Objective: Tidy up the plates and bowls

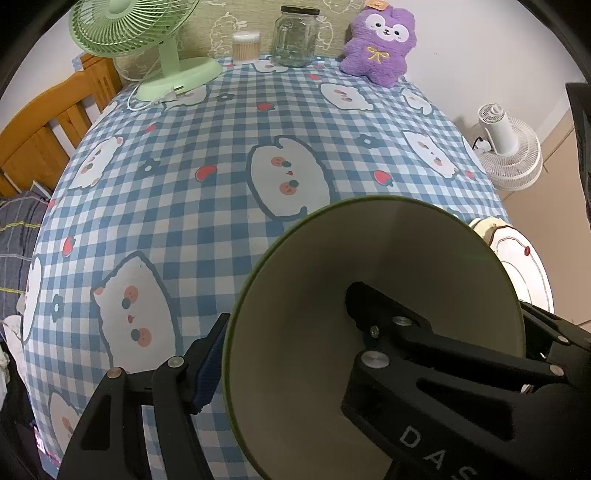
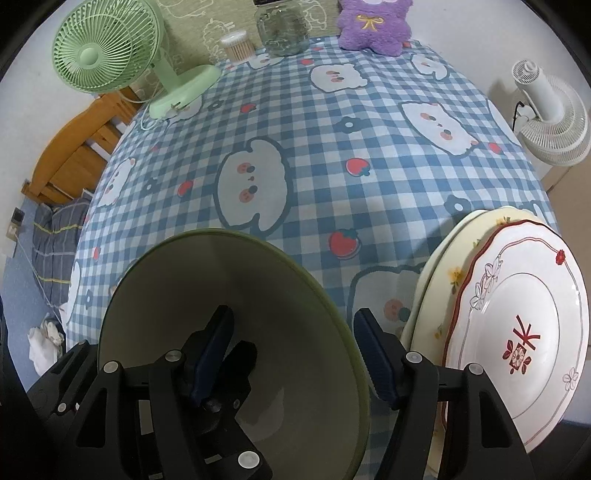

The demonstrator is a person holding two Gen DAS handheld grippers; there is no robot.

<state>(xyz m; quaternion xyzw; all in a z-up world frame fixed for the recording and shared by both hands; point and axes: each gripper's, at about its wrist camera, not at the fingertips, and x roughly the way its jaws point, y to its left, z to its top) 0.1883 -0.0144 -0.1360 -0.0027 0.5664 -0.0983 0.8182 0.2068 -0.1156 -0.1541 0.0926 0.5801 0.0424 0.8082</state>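
While both tools point steeply down at the tabletop (image 1: 207, 122), each straddles a wall of the same bowl (image 1: 317, 258). The bowl is pale inside with a green rim and sits upright on the blue checked cloth at the near edge of the tabletop.

The left tool (image 1: 286, 310) has 1 finger outside the bowl's left wall, its blue pad just beside the rim, and the other finger well inside the bowl. Its jaws stand released: the inner finger is clear of the wall, so nothing is clamped.

The right tool (image 2: 291, 315) mirrors it on the bowl's right wall. 1 blue pad hangs inside the bowl and the other just outside the rim, on the side toward the plates. It is also released, with the wall loose between the pads. Whether either outer pad touches the rim I cannot tell. In the right wrist view the left tool's inner finger (image 2: 242, 356) shows close beside the right tool's inner pad.

Just right of the bowl lies a stack of plates. A white plate (image 2: 517, 332) with a red rim and a red motif is on top, and a cream plate (image 2: 439, 280) with small yellow flowers is under it.

Along the far edge stand a green fan (image 1: 122, 26), a tub of swabs (image 1: 245, 46), a jar (image 1: 295, 37) and a purple plush (image 1: 380, 44).
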